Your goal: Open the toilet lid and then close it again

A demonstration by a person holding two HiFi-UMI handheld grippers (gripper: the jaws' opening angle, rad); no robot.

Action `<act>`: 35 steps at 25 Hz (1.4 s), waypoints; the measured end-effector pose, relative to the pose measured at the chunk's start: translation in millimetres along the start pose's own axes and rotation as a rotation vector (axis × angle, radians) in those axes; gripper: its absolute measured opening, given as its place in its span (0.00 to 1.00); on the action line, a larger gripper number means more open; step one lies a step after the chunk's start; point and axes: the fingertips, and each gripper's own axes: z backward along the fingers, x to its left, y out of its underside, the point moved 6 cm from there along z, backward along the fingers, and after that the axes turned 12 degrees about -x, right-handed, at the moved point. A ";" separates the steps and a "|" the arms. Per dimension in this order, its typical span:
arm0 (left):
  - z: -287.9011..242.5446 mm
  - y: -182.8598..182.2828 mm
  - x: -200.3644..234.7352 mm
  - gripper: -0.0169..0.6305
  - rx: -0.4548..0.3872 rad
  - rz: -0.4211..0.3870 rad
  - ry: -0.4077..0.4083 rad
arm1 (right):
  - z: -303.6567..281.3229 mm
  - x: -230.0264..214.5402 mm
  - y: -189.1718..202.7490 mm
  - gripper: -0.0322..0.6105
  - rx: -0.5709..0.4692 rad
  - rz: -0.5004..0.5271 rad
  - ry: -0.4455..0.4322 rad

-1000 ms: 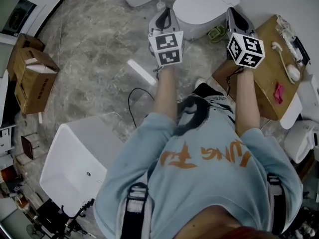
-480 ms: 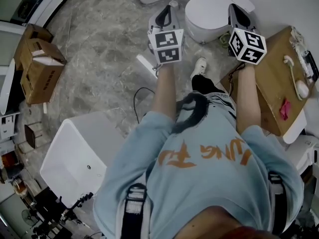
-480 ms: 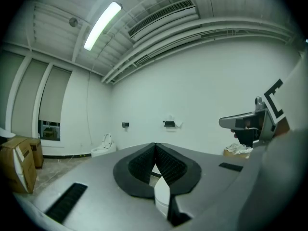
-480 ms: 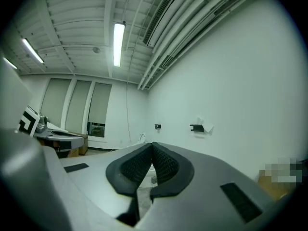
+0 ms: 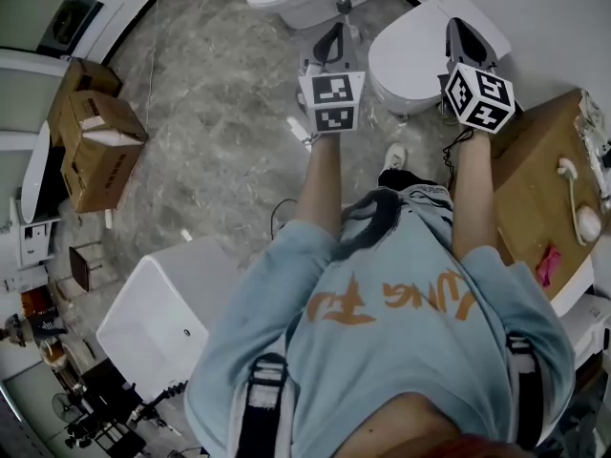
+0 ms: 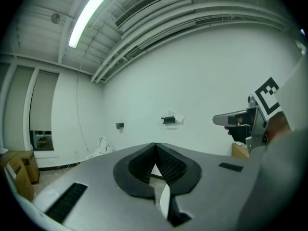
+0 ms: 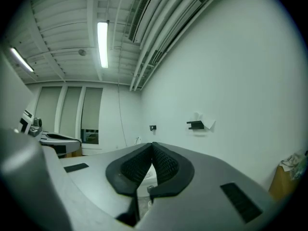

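Over a veined grey stone-look floor (image 5: pixel 191 103), the smooth white oval toilet (image 5: pixel 410 55) sits lid-down by the wall, ahead of the right gripper (image 5: pixel 460 29), which, like the left gripper (image 5: pixel 333 34) beside it, is clenched empty, its ribbed black pads (image 6: pixel 168 163) meeting.

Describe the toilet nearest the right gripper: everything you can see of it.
The toilet is white and glossy, ceramic by its look. Its rounded lid is down, closed and flat, with a boxier rear part toward the wall. It stands on the grey marbled floor beside a wooden cabinet. In the head view the shut right gripper overlaps its right edge; nothing is seen touching it.
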 end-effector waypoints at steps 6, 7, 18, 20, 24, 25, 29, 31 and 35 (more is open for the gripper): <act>-129.7 -23.7 -13.5 0.06 -0.054 -0.055 0.086 | -97.0 -76.2 -15.8 0.07 -0.059 -0.001 0.057; -145.6 -24.1 -19.8 0.06 -0.064 -0.057 0.098 | -106.5 -89.7 -15.1 0.07 -0.067 -0.005 0.066; -223.5 18.7 -11.9 0.06 -0.003 -0.014 0.100 | -174.3 -131.0 30.9 0.07 0.005 -0.025 0.072; -233.1 31.6 -12.6 0.06 0.021 -0.008 0.109 | -182.6 -132.5 46.2 0.07 0.031 -0.030 0.066; -256.8 70.2 -10.0 0.06 0.084 0.002 0.135 | -199.2 -134.6 85.4 0.07 0.083 -0.039 0.067; -260.7 82.2 -9.9 0.06 0.107 0.003 0.146 | -200.5 -134.9 98.2 0.07 0.100 -0.045 0.072; -263.4 119.6 -22.9 0.06 0.189 0.005 0.205 | -192.7 -144.3 141.9 0.07 0.170 -0.095 0.123; -263.3 135.4 -29.5 0.06 0.217 0.011 0.226 | -187.4 -147.7 160.6 0.07 0.195 -0.114 0.136; -256.3 175.4 -37.2 0.06 0.302 0.021 0.259 | -171.8 -146.1 202.6 0.07 0.266 -0.150 0.156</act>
